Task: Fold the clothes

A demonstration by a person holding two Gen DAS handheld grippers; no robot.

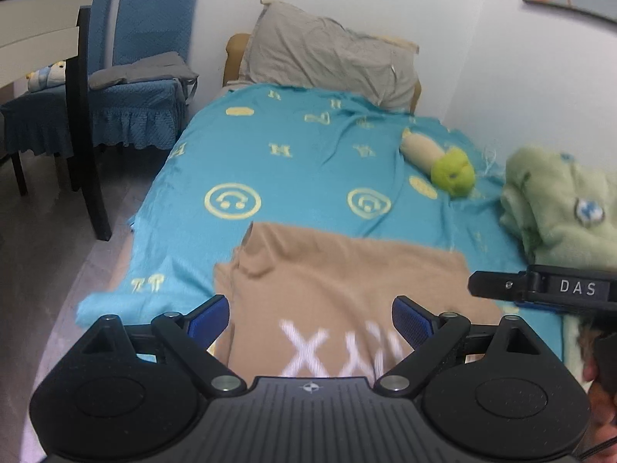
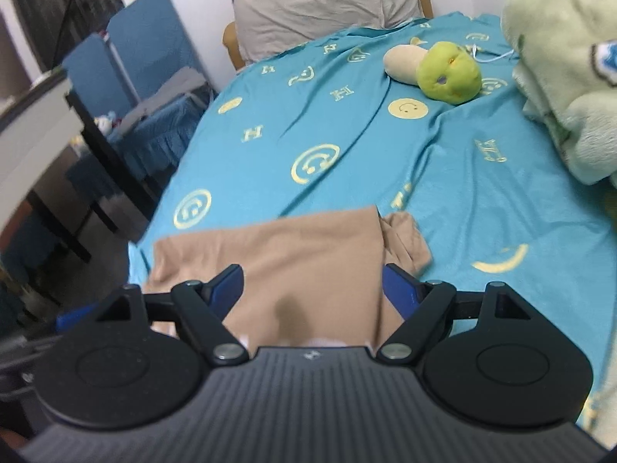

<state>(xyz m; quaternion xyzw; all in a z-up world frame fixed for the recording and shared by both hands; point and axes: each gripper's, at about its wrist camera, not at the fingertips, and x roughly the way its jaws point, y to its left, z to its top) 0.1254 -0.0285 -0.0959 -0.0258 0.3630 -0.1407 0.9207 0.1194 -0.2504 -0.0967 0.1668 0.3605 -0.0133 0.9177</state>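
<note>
I've got both grippers hovering low over the near end of the bed [image 1: 185, 162], and the tan shirt [image 1: 347, 281] lies spread on the teal sheet right ahead of them, its white lettering nearest me. My left gripper [image 1: 310, 320] is spread wide, the blue pads standing either side of the shirt's body with nothing pinched; my right gripper [image 2: 312, 289] is spread too, straddling the cloth near its right edge, where a sleeve [image 2: 407, 243] lies bunched just beyond its right pad. I'd say the shirt is laid flat like this so a side can be lifted and folded across. Well ahead of both grippers sit a green plush toy [image 2: 449, 71] and a grey pillow [image 1: 327, 54]; a pale green blanket [image 2: 570, 77] lies off to the right, clear of the fold.
</note>
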